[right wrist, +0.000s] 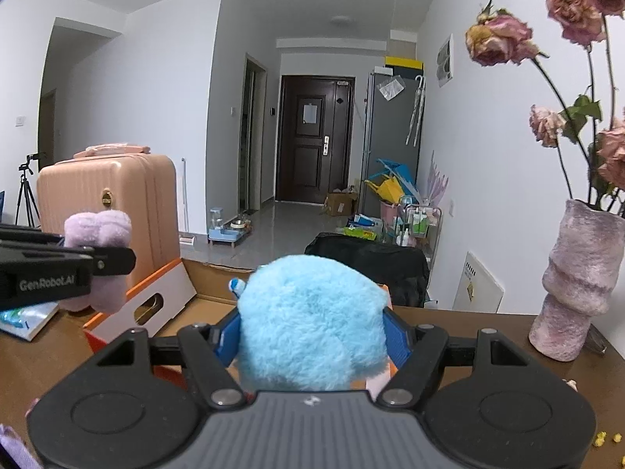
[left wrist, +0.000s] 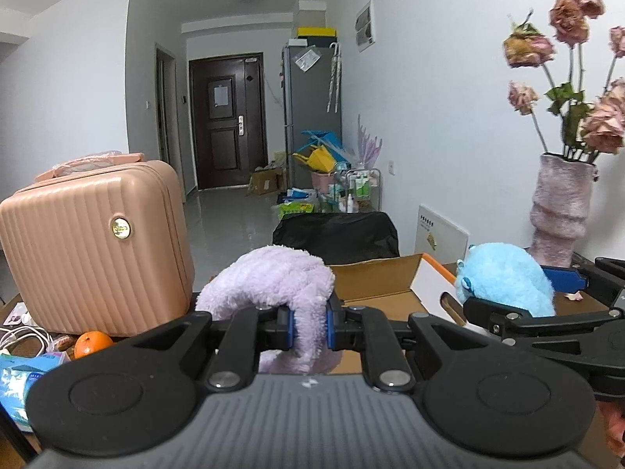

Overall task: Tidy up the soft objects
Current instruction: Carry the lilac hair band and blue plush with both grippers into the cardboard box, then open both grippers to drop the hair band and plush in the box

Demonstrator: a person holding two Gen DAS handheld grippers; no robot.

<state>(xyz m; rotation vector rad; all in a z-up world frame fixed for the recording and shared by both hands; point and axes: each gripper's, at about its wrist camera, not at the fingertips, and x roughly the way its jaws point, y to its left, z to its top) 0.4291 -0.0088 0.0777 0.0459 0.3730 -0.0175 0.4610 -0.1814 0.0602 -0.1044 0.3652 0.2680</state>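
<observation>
My left gripper is shut on a lilac fuzzy plush and holds it above the open cardboard box; it also shows in the right wrist view. My right gripper is shut on a light blue furry plush, held over the same box, whose orange-edged white flap hangs open. The blue plush also shows at the right of the left wrist view.
A pink ribbed suitcase stands on the left of the brown table. An orange, cables and a blue packet lie at the front left. A pink vase with dried roses stands at the right. A black chair back lies behind the box.
</observation>
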